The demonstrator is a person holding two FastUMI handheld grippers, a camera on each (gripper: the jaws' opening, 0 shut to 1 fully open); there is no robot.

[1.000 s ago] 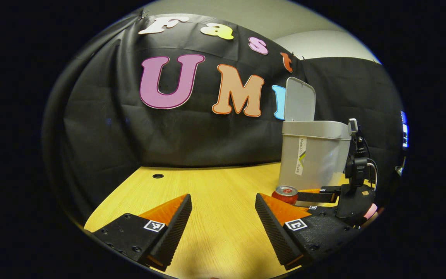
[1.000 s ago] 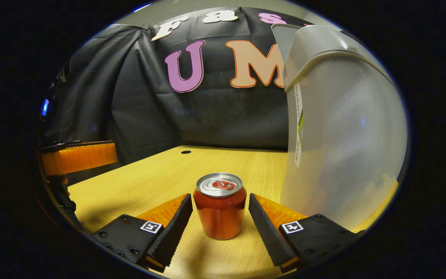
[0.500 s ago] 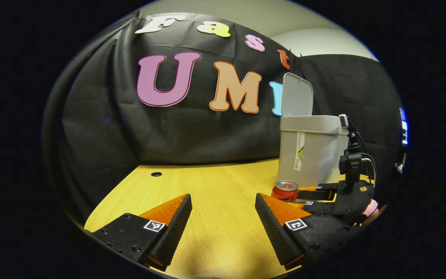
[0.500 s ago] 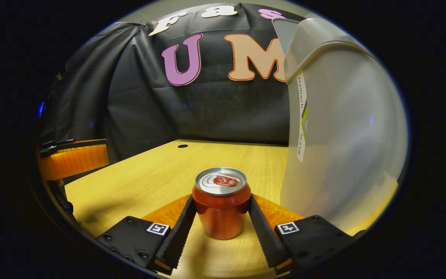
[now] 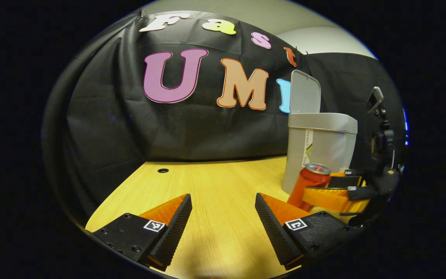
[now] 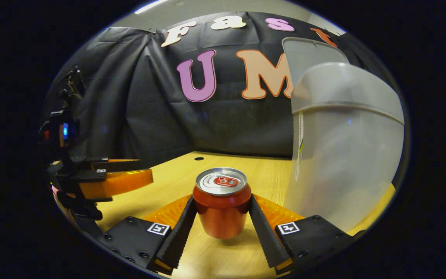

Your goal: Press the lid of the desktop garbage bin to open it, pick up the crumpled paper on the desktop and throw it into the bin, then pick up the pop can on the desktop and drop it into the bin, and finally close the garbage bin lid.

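The pop can (image 6: 222, 203) is pinched between both fingers of the right claw (image 6: 222, 217) and is held upright, lifted just clear of the bench (image 6: 161, 182), close beside the grey bin (image 6: 343, 147), whose lid (image 5: 304, 92) is stood open. The left claw (image 5: 223, 217) is held spread apart over bare bench, with nothing between its fingers.
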